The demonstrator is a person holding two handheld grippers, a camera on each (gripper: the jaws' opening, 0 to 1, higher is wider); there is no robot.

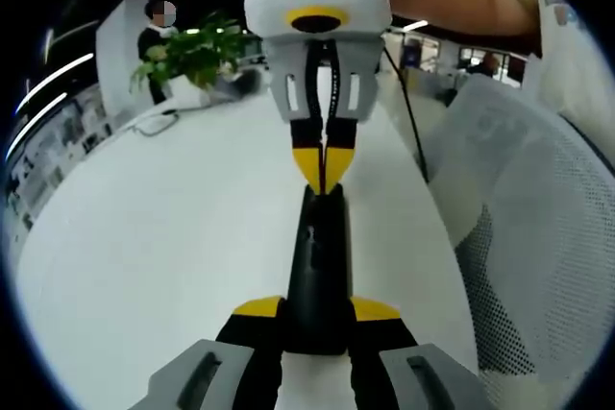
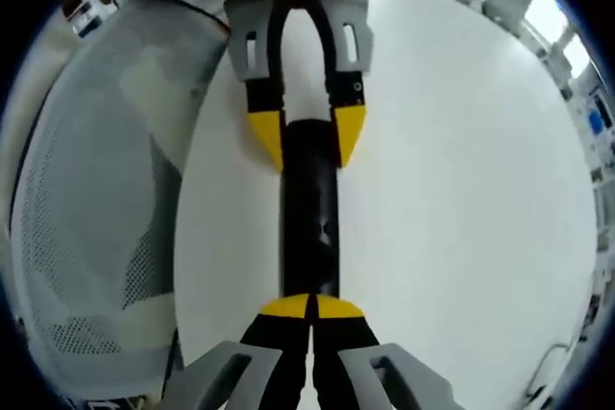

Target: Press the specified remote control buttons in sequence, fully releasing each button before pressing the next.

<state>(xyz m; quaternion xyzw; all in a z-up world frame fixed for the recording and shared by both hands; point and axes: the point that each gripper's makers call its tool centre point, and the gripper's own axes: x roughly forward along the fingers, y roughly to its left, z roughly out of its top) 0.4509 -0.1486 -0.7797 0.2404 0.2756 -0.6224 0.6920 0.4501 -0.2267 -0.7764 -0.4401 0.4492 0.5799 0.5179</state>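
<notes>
Your left gripper [image 1: 317, 319] is clamped on the near end of the black remote [image 1: 317, 266] — yellow tips on both its sides, holding it over the white table [image 1: 154, 256]. Your right gripper [image 2: 312, 309] has its tips pressed together, touching the top of the remote's [image 2: 309, 208] other end.

Left gripper view: the right gripper [image 1: 323, 165] comes in from straight ahead, tips closed and down on the far end of the remote. Behind it there's a potted plant [image 1: 192, 55] and a person standing at the far edge of the table; a white mesh chair [image 1: 538, 237] sits to the right, your sleeve above it.

Right gripper view: the left gripper [image 2: 307, 136] is ahead, jaws spread around the remote's far end. The mesh chair [image 2: 96, 189] lies to the left here. No button detail readable on the remote in either view — surface is just dark.
</notes>
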